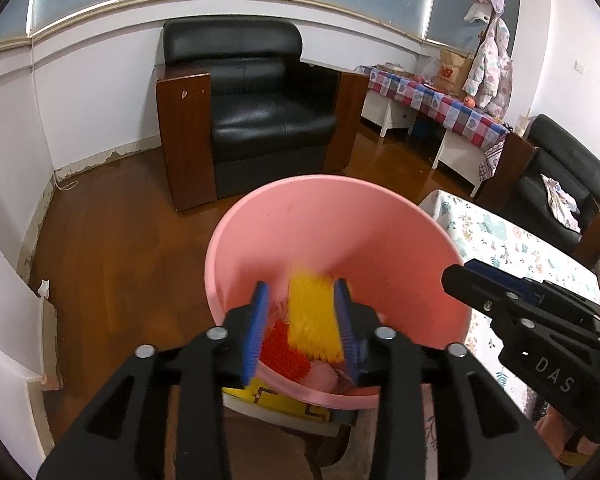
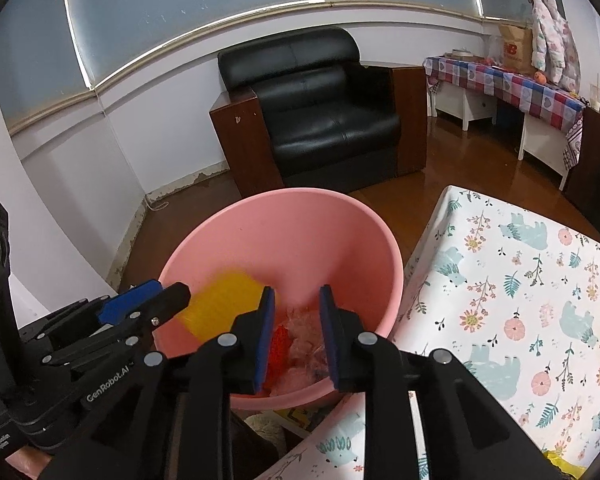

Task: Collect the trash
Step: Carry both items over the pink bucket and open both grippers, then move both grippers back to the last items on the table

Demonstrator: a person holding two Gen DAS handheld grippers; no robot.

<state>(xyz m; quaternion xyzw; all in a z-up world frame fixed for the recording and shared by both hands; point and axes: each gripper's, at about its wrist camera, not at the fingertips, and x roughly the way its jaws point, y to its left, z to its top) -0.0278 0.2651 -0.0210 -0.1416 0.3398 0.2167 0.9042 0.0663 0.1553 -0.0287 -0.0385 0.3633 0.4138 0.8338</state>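
A pink bin stands beside a table under a floral cloth, and both grippers hover over its mouth. Behind the bin a black armchair sits against the white wall, and further off to the right of it a long table with a checked cloth carries a paper bag, with a jacket hanging above. The left gripper has its blue pads spread apart over the bin; a yellow sheet, blurred, lies between them against the right-hand pad, and I cannot tell whether it is touching. The right gripper is over the bin's table side, its fingers apart with nothing between them. Down in the bin lie an orange-red piece and some pale, crumpled wrapping. Something yellow with a dark pattern shows under the bin's near edge. The floor is brown polished wood.
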